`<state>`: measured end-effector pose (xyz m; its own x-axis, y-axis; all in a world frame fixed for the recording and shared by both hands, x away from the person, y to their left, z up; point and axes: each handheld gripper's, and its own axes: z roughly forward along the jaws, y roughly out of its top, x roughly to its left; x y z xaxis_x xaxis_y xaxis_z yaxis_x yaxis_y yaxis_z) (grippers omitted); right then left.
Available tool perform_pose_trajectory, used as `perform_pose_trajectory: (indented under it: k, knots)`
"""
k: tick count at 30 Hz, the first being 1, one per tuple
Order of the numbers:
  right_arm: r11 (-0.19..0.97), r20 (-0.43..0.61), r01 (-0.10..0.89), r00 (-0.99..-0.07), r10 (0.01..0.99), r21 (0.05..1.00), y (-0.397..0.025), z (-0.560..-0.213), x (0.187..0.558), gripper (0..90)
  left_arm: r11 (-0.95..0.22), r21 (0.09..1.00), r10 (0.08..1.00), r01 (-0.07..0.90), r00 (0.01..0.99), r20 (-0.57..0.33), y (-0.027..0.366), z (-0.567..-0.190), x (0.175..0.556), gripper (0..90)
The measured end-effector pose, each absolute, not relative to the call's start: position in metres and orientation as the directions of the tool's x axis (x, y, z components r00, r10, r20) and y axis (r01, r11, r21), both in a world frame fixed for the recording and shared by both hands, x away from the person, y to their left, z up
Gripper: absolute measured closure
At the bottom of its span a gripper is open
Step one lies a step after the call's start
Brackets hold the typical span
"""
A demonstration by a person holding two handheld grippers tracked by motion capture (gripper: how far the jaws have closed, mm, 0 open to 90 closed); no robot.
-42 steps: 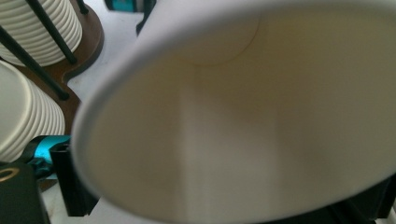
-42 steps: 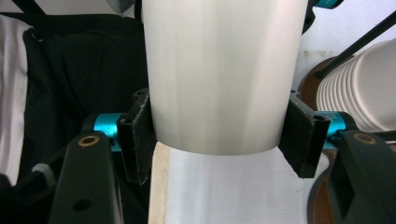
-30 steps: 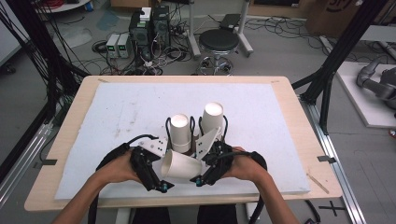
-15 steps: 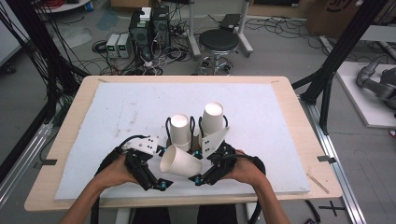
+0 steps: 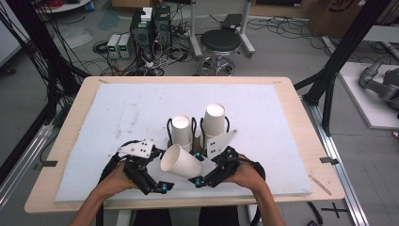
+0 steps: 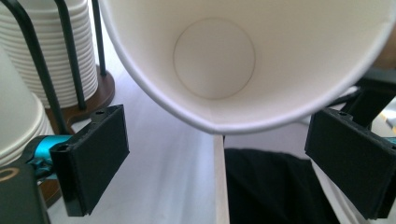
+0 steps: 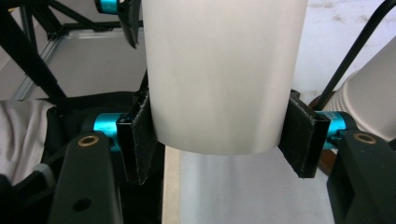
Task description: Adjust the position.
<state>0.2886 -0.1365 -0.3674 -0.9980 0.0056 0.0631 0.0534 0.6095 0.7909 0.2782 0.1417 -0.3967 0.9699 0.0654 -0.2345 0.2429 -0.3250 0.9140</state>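
At the near left of the white foam-covered wooden table (image 5: pixel 117 113), the person's left hand (image 5: pixel 113 181) holds the left gripper (image 5: pixel 157 157), a black two-jaw tool with a grey three-cornered plate on top. In the left gripper view its jaws stand wide apart, one at each lower corner, gripping nothing; the open mouth of the loose white paper cup (image 6: pixel 243 60) fills the space above and between them without touching either pad.

That loose white paper cup (image 5: pixel 181 162) lies tilted on its side between the two grippers, near the table's near edge, its open rim turned toward the left gripper and its base toward the right.

Just beyond it, toward the middle of the table, stands a dark wire cup holder on a brown wooden base (image 5: pixel 169 129) carrying two upright stacks of white paper cups: the shorter left stack (image 5: pixel 181 132) and the taller right stack (image 5: pixel 214 123). The ribbed rims of a stack show at the upper left of the left gripper view.

At the near right, the right hand (image 5: pixel 247 176) holds the right gripper (image 7: pixel 219 135). Its two black padded jaws press against opposite sides of the cup's lower body, clamping it close to the base.
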Motion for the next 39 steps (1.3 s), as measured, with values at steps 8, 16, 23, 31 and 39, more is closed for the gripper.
perform_pose_trajectory:
  k: [8,16,23,31,39]
  knots:
    - [0.550,0.079,0.069,-0.997,0.005,0.832,-0.142,-0.376,0.288,36.7,-0.228,0.937,0.062,0.264,0.964,-0.257,0.142,-0.401,0.277,6.2]
    - [0.505,0.102,0.093,-0.995,0.010,0.858,-0.143,-0.387,0.289,36.7,-0.173,0.945,0.052,0.278,0.961,-0.273,0.138,-0.406,0.275,6.2]
    - [0.473,0.118,0.107,-0.993,0.006,0.874,-0.145,-0.392,0.290,36.7,-0.141,0.951,0.043,0.273,0.962,-0.270,0.135,-0.407,0.274,6.2]
    - [0.459,0.118,0.107,-0.993,0.004,0.882,-0.145,-0.394,0.289,36.7,-0.108,0.956,0.034,0.272,0.962,-0.269,0.130,-0.408,0.273,6.2]
    - [0.448,0.126,0.112,-0.992,-0.001,0.887,-0.144,-0.397,0.288,36.7,-0.069,0.960,0.033,0.272,0.962,-0.270,0.127,-0.406,0.274,6.3]
